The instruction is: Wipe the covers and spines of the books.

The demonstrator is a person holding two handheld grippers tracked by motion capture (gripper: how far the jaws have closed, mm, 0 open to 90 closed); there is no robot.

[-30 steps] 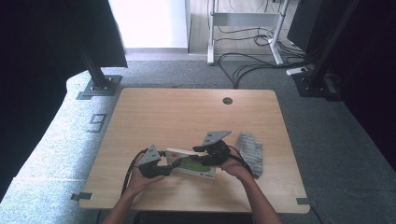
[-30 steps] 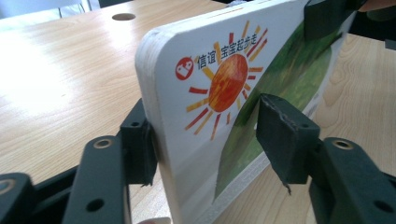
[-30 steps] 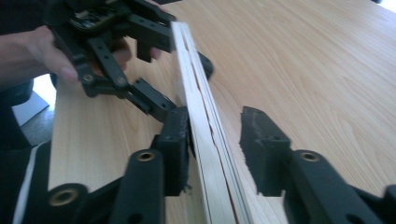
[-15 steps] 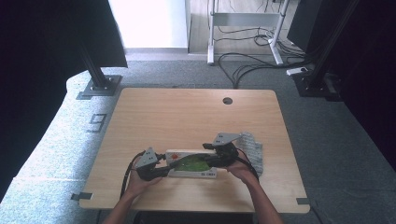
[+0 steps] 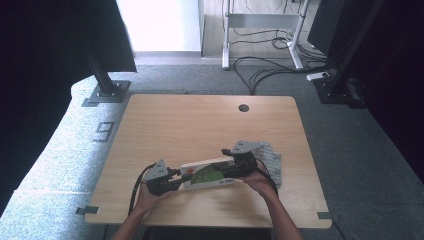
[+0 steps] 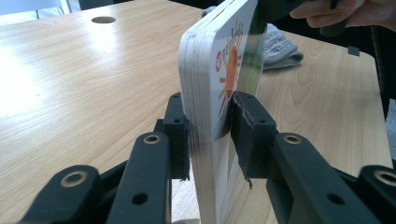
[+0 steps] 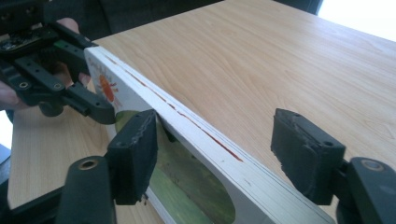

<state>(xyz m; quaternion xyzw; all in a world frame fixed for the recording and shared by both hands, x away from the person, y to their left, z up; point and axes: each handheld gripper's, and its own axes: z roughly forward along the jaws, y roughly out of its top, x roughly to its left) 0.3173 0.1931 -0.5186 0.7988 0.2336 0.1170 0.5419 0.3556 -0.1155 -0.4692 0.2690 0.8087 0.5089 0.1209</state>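
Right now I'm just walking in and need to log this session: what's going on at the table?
A person works a thick board book with two hand-held grippers. The left gripper is shut on one end, a finger on each face, holding the book on edge. The right gripper straddles the other end with its fingers spread, one near the cover, the other clear of it. A grey cloth lies on the wooden table beside the right hand.

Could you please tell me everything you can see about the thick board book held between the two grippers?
The board book is a thick white one of stacked card pages with rounded corners; its cover shows an orange sun and a green patch. It lies near the table's front edge. The left gripper is clamped across one end; the right gripper straddles its edge, jaws open. A grey cloth lies just beyond it.
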